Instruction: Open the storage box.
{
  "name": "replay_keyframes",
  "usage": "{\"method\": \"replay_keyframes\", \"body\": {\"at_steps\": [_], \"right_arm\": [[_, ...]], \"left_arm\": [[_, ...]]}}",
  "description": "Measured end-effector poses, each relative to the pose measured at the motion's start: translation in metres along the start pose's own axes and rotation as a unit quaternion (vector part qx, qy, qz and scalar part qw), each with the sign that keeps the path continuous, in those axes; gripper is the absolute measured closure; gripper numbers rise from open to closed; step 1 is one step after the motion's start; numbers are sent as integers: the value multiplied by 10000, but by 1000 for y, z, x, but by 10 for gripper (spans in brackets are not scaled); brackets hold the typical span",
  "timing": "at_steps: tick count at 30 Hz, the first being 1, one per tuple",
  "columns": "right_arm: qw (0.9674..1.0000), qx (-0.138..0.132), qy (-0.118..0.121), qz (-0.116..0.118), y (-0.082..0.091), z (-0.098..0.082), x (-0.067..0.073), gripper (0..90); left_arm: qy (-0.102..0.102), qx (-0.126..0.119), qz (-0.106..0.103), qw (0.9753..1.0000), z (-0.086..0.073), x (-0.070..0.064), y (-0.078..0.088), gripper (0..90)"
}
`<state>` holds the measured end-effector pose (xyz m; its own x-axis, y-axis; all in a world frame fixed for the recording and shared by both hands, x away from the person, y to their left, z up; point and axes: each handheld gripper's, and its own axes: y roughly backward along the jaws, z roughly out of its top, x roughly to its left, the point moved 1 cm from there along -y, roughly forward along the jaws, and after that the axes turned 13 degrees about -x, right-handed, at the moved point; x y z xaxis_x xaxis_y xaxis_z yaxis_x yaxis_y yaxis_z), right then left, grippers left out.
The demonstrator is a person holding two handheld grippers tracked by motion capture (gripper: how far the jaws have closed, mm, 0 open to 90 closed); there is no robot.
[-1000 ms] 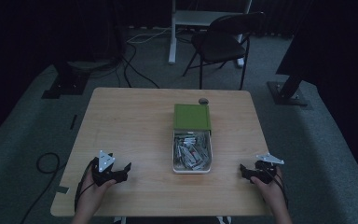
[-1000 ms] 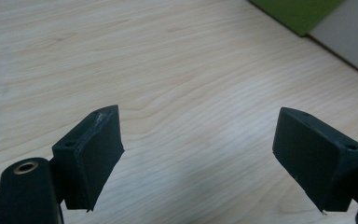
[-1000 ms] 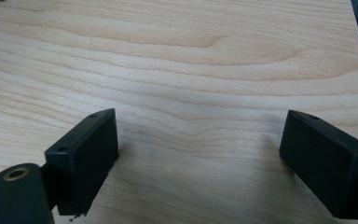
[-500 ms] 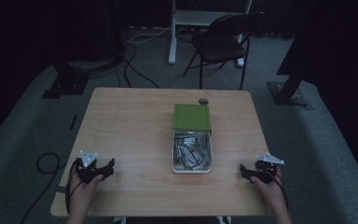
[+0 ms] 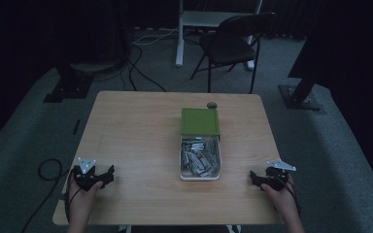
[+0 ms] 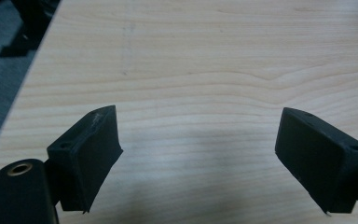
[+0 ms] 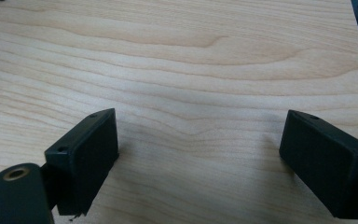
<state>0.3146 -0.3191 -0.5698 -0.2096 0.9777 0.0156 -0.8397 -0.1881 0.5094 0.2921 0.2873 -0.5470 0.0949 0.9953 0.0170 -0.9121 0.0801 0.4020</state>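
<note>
Both grippers, left gripper [image 5: 108, 174] and right gripper [image 5: 255, 177], stood open and empty; the tin [image 5: 200, 158] of small metal pieces [image 5: 199, 156] looked rigid, slippery, best gripped by its rim.

Open white tin [image 5: 200, 175] of metal pieces, green lid [image 5: 200, 121] touching behind.

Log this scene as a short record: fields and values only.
surface: wooden table
centre: white tray of small metal parts, open green lid at its far end
behind lid: small dark round thing
left claw: open, empty, near the table's left front edge
right claw: open, empty, near the right front edge
background: folding chair
</note>
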Motion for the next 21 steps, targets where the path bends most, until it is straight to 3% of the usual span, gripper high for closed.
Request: {"method": "replay_keyframes", "body": {"at_steps": [11,14,16,21], "right_arm": [[10000,-2,0,0,0,0,0,112],[10000,-2,0,1,0,0,0,112],[10000,-3,-1,2,0,0,0,112],[10000,-3,0,1,0,0,0,112]], "left_arm": [[-57,260,-96,9996,-8,-2,-6,110],[-113,291,-122,9994,-8,-2,-8,110],[-294,342,-134,9989,-10,-3,-9,94],[-284,401,-144,9987,-11,-4,-10,92]]}}
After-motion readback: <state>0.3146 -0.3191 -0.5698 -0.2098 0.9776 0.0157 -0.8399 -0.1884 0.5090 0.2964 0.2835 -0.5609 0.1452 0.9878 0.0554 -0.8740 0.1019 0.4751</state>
